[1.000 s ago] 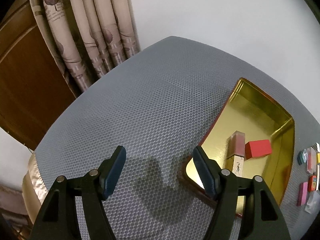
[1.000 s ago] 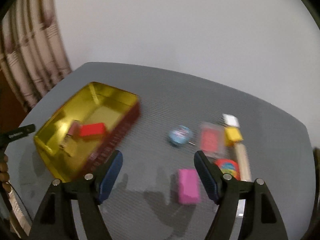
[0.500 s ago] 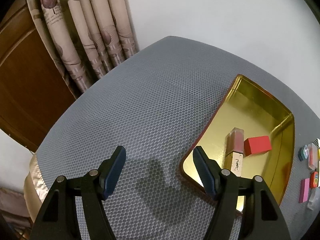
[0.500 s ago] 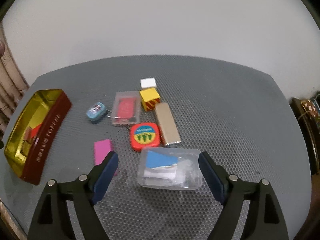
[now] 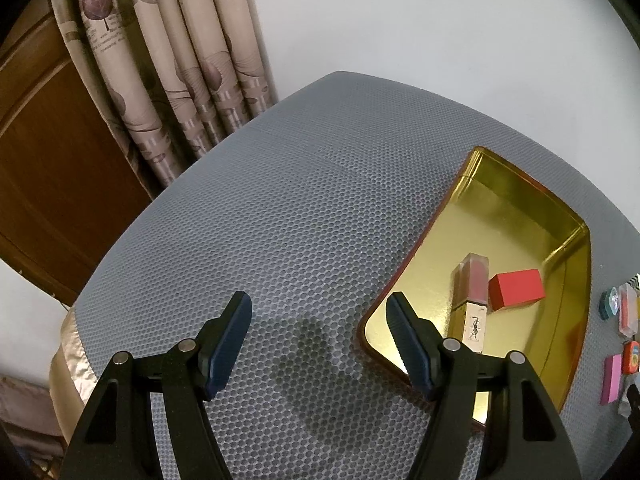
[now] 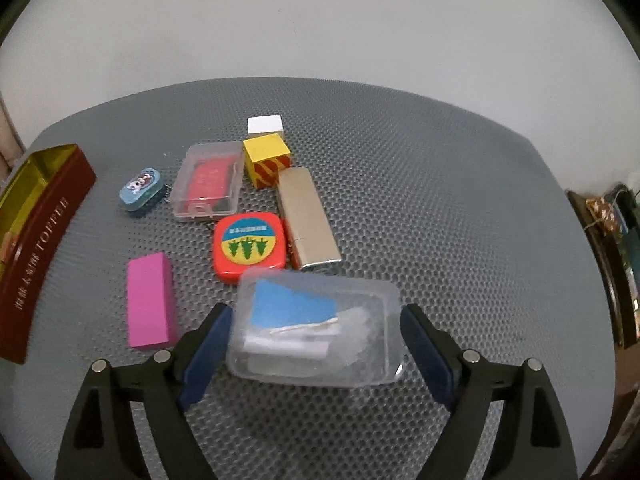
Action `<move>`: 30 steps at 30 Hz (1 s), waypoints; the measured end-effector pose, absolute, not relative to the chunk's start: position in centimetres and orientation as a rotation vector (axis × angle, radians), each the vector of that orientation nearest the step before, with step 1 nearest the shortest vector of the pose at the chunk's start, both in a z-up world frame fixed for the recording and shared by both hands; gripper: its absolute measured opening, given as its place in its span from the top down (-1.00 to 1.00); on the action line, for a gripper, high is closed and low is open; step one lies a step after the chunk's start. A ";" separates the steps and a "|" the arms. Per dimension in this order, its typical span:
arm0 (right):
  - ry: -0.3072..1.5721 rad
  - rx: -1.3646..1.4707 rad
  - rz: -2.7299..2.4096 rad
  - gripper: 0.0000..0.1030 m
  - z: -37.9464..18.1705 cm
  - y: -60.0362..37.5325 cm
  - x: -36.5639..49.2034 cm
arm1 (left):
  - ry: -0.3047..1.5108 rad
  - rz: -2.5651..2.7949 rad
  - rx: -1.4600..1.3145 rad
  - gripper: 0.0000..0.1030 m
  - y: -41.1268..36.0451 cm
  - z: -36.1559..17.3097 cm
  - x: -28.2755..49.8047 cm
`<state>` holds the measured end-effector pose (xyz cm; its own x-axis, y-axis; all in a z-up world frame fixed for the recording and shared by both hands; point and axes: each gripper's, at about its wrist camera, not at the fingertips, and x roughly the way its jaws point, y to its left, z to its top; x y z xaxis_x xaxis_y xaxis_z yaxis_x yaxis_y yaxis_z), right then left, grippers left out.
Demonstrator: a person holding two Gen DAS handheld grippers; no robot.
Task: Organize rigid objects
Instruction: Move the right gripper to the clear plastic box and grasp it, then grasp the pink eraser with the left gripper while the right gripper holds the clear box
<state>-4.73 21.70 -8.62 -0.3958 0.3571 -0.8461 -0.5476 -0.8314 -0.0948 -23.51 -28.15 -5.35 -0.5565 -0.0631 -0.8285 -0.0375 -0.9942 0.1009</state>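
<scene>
A clear plastic box [image 6: 316, 332] holding a blue card lies on the grey mat between the fingers of my right gripper [image 6: 316, 314]. Its jaws are opening and the pads stand just off the box's sides. Beyond it lie a pink block [image 6: 150, 300], an orange tape measure [image 6: 249, 246], a gold bar [image 6: 308, 220], a yellow cube [image 6: 266, 160], a white block [image 6: 265, 124], a clear case [image 6: 208, 184] and a small blue tin [image 6: 141, 189]. The gold tin [image 5: 520, 208] holds a lipstick [image 5: 474, 304] and a red block [image 5: 516, 290]. My left gripper [image 5: 318, 304] hangs open beside the tin's near corner, holding nothing.
The tin's dark red wall [image 6: 44, 216] borders the pile on the left. A patterned curtain [image 5: 160, 60] and a wooden door [image 5: 48, 160] stand beyond the table's far left edge. Dark furniture [image 6: 608, 240] sits past the right edge. A white wall is behind.
My right gripper swung from the tin over to the pile, came down around the clear box, and its jaws widened. The left gripper has hardly moved.
</scene>
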 end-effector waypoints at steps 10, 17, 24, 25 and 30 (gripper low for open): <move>0.350 -1.225 2.281 -0.77 -11.2 22.0 -4.4 | -0.167 -2.737 1.457 -0.30 -27.1 -5.1 -23.2; 0.336 -1.175 2.320 -0.85 -11.7 21.5 -4.9 | -0.243 -2.784 1.423 -0.30 -24.2 -4.4 -21.9; 0.324 -1.158 2.332 -0.72 -11.7 20.7 -5.6 | -0.327 -2.865 1.476 -0.32 -20.1 -4.2 -19.6; 0.320 -1.164 2.336 -0.72 -11.8 20.6 -5.7 | -0.333 -2.877 1.488 -0.32 -19.5 -4.2 -19.1; 0.324 -1.165 2.359 -0.72 -11.9 20.2 -6.1 | -0.434 -2.929 1.554 -0.32 -15.8 -4.5 -17.0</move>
<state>-6.11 20.19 -11.85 -0.5187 0.3183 -0.7935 -0.5205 -0.8539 -0.0023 -17.01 -15.75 -4.46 -0.5520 0.0568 -0.8319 -0.2955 -0.9463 0.1315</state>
